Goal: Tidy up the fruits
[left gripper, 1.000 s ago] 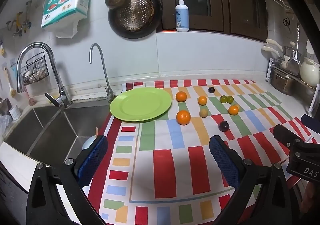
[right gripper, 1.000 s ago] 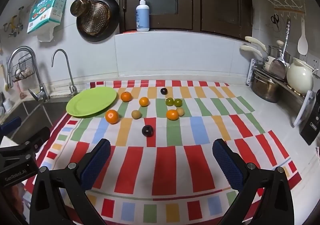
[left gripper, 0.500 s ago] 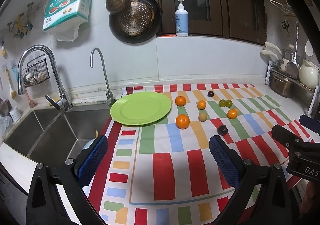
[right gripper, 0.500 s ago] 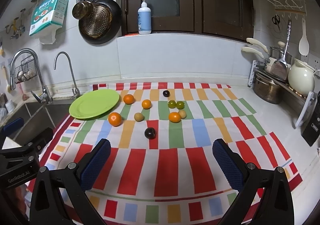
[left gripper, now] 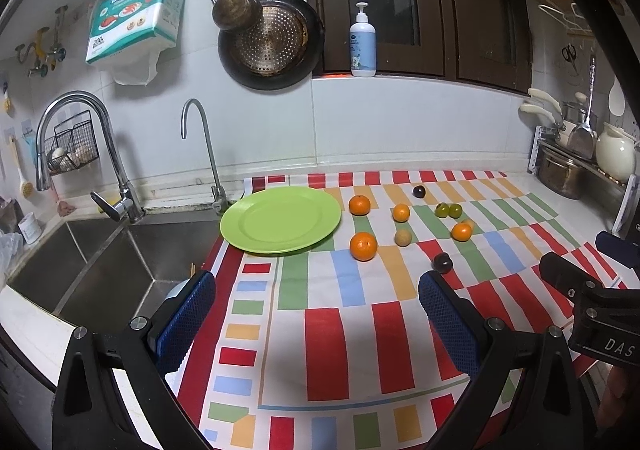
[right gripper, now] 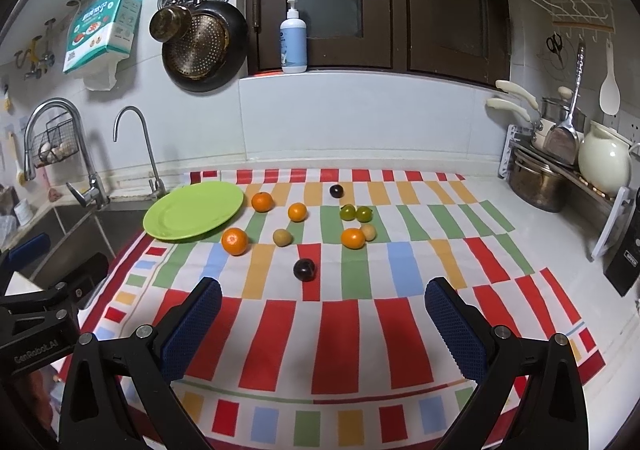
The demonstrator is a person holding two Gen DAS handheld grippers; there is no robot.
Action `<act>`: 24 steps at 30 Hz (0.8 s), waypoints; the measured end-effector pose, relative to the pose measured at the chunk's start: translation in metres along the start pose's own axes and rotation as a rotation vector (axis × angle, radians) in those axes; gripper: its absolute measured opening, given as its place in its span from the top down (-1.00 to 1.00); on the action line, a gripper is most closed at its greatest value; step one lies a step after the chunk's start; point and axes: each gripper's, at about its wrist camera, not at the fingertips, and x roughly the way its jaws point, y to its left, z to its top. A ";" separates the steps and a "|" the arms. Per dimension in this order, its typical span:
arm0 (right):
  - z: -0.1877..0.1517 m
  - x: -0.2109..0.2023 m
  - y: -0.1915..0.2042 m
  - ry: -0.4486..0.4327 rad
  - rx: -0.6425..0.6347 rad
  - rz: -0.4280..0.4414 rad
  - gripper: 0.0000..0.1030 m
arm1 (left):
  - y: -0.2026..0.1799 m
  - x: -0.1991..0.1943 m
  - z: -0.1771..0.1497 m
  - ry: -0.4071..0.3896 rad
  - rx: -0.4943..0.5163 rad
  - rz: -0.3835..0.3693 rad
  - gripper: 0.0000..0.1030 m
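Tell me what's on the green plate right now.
Nothing: the green plate is bare. All the fruit, such as the nearest orange, lies beside it on the striped cloth. What lies under the plate is hidden.

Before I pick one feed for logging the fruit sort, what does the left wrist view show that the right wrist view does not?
Only the left wrist view shows the sink basin in full, plus the right tongs at its edge. Only the right wrist view shows the black box at the right counter edge and the left tongs. Both share the empty green plate, the striped cloth, the scattered fruits, and open tongs holding nothing.
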 end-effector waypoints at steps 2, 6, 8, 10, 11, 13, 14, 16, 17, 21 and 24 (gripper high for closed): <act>0.000 0.000 0.000 0.000 -0.001 0.001 -0.99 | 0.001 0.000 0.000 0.000 0.000 0.000 -1.00; 0.000 -0.001 0.001 -0.002 -0.003 0.003 -0.99 | 0.001 -0.001 0.001 -0.003 0.001 0.001 -1.00; 0.000 -0.001 0.002 -0.003 -0.004 0.003 -0.99 | 0.001 -0.001 0.002 -0.006 0.000 0.000 -1.00; 0.001 -0.001 0.002 -0.003 -0.005 0.005 -0.99 | 0.001 -0.001 0.002 -0.007 0.001 -0.001 -1.00; 0.001 -0.001 0.002 -0.002 -0.005 0.006 -0.99 | 0.002 -0.002 0.003 -0.008 0.002 -0.001 -1.00; 0.000 0.000 0.002 -0.003 -0.004 0.004 -0.99 | 0.002 -0.001 0.003 -0.007 0.001 -0.002 -1.00; 0.000 0.000 0.003 -0.003 -0.005 0.004 -0.99 | 0.002 -0.001 0.004 -0.007 0.002 -0.003 -1.00; 0.000 0.000 0.003 -0.004 -0.004 0.003 -0.99 | 0.002 -0.001 0.004 -0.008 0.002 -0.004 -1.00; 0.000 0.000 0.003 -0.003 -0.005 0.003 -0.99 | 0.001 -0.001 0.004 -0.008 0.002 -0.003 -1.00; 0.000 0.000 0.003 -0.003 -0.005 0.004 -0.99 | 0.002 -0.001 0.005 -0.009 0.003 -0.003 -1.00; 0.000 0.000 0.003 -0.004 -0.006 0.003 -0.99 | 0.002 -0.001 0.006 -0.009 0.003 -0.003 -1.00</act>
